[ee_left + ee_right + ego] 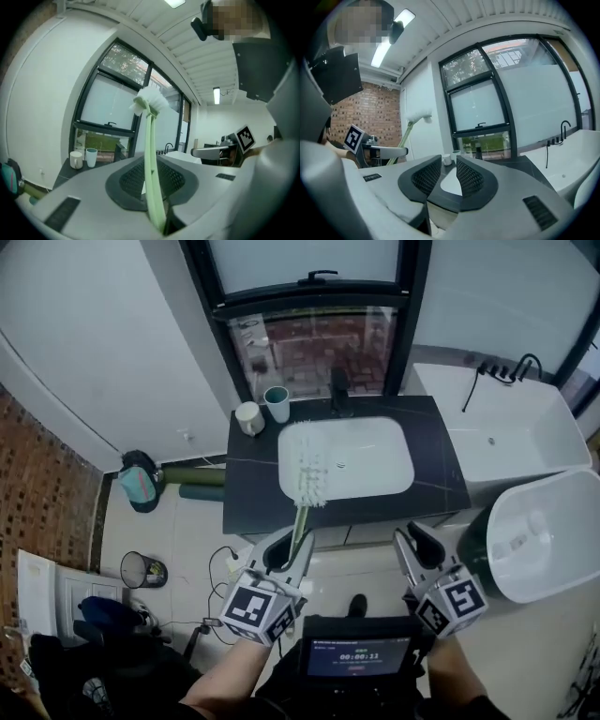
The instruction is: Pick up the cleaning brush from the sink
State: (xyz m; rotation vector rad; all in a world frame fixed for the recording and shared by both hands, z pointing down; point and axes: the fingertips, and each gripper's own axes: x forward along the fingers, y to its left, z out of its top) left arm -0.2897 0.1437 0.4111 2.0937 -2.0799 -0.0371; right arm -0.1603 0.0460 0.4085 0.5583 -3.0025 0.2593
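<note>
Between the jaws of the left gripper (151,187), what is seated? (Inspector)

Cleaning brush (151,154). Both pads (130,180) are closed on the lower end of its pale green handle. The jaws stand only a narrow way apart, at the handle's width. The handle runs out past the fingertips, with the white bristle head at its far end. (Operator)

State the brush position relative to the sink (370,454). (Inspector)

Held in the air, clear of the sink. In the head view the bristle head appears over the left part of the white basin. The handle crosses the near edge of the sink's dark counter (253,486) toward the gripper. In the left gripper view the bristle head stands against the window (112,101) behind the sink. (Operator)

Right gripper (449,180) status? (Inspector)

Jaws slightly apart, nothing between the pads; the sink shows through the gap. The gripper is on the near side of the sink, off the counter's front edge. It is to the right of the left gripper and well apart from the brush. (Operator)

Other items around the sink? (Inspector)

Black faucet (338,390) at the sink's far rim. White cup (248,417) and teal cup (277,403) side by side on the counter, at the sink's far left corner. White bathtub (525,432) to the right of the sink, beyond the counter's end. (Operator)
</note>
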